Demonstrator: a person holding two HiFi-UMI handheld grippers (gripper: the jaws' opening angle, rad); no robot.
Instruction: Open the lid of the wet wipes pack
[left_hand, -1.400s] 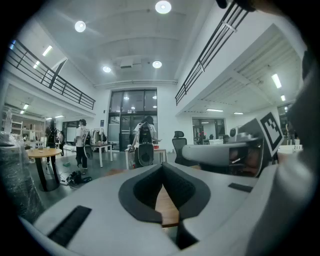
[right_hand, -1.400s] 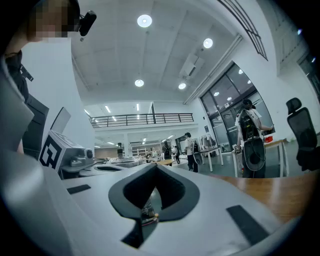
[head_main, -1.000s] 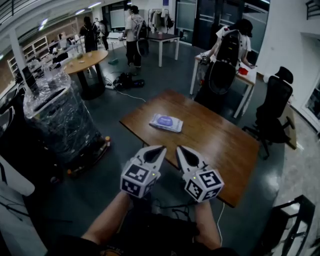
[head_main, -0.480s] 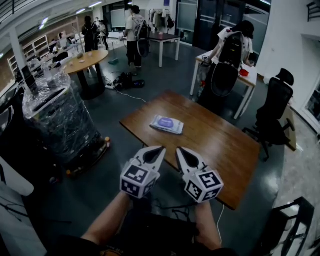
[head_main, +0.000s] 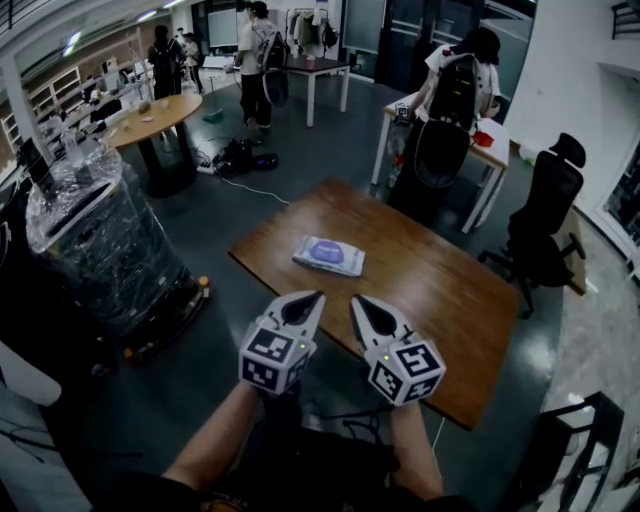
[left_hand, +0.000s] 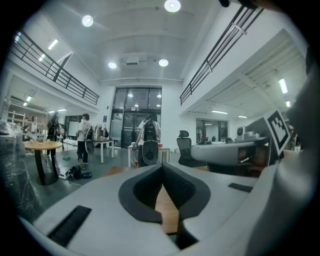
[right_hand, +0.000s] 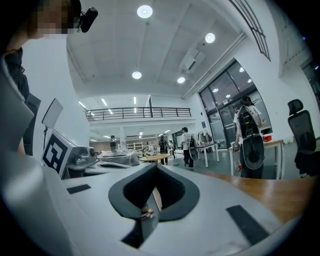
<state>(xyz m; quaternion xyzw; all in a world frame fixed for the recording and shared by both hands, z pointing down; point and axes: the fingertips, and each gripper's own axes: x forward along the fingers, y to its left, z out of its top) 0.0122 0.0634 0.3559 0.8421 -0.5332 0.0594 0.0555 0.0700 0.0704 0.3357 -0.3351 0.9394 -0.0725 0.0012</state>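
A flat white wet wipes pack (head_main: 330, 255) with a purple oval lid lies on the brown wooden table (head_main: 430, 300), toward its left end. My left gripper (head_main: 317, 296) and right gripper (head_main: 356, 300) hover side by side near the table's front edge, well short of the pack. Both are shut with nothing between the jaws. In the left gripper view the left gripper (left_hand: 162, 167) points level across the table (left_hand: 167, 210). The right gripper view shows the right gripper (right_hand: 155, 169) with its jaw tips together; the pack is hidden in both gripper views.
A black office chair (head_main: 545, 215) stands right of the table. A person with a backpack (head_main: 450, 110) works at a white desk behind it. A plastic-wrapped pallet (head_main: 105, 240) stands at the left, and a round table (head_main: 150, 120) with several people is farther back.
Both grippers have moved forward a little toward the table, still shut. The view shifted, so the pack and table sit slightly left and nearer in the head view.
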